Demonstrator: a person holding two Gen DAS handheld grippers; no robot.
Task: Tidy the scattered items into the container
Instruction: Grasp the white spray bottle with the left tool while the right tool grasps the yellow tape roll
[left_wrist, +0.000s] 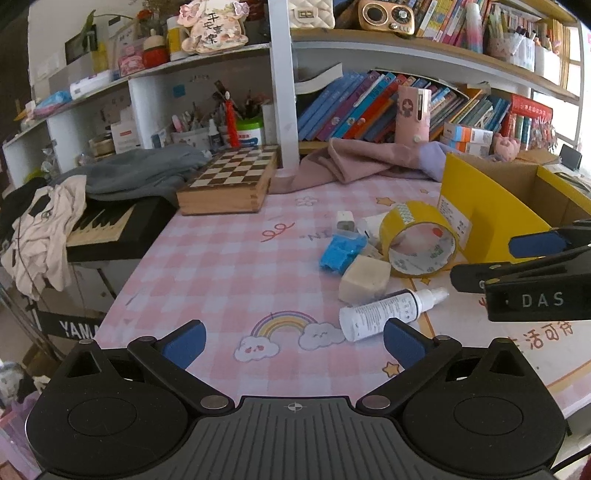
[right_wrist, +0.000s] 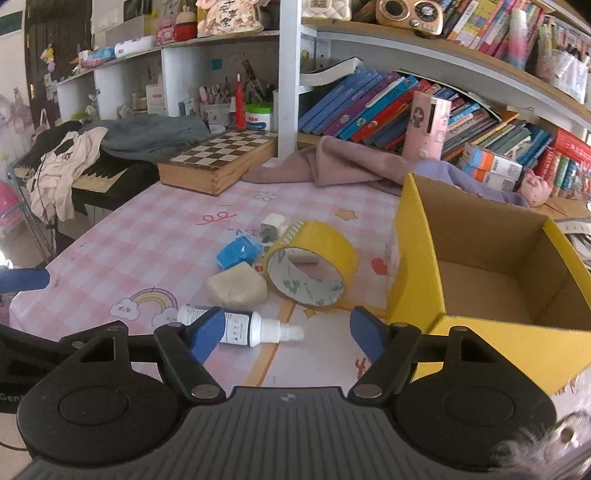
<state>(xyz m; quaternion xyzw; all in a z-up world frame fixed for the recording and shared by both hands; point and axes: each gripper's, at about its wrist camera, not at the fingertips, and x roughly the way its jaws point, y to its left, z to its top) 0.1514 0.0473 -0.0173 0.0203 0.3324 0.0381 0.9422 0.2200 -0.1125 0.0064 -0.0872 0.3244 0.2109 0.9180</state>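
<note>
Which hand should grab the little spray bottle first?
Probably the right gripper: the spray bottle lies just ahead between its open fingers, with the yellow box beside it. The left gripper is open too, but the bottle lies off toward its right finger.

Two wrist views angled down, near, sharing yellow tape roll

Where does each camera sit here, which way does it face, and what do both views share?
Left wrist: rides the left gripper, facing forward and down over the table; the right gripper enters at right.
Right wrist: rides the right gripper, facing the spray bottle and open yellow box.
Shared: tape roll, bottle, box, chessboard.
</note>
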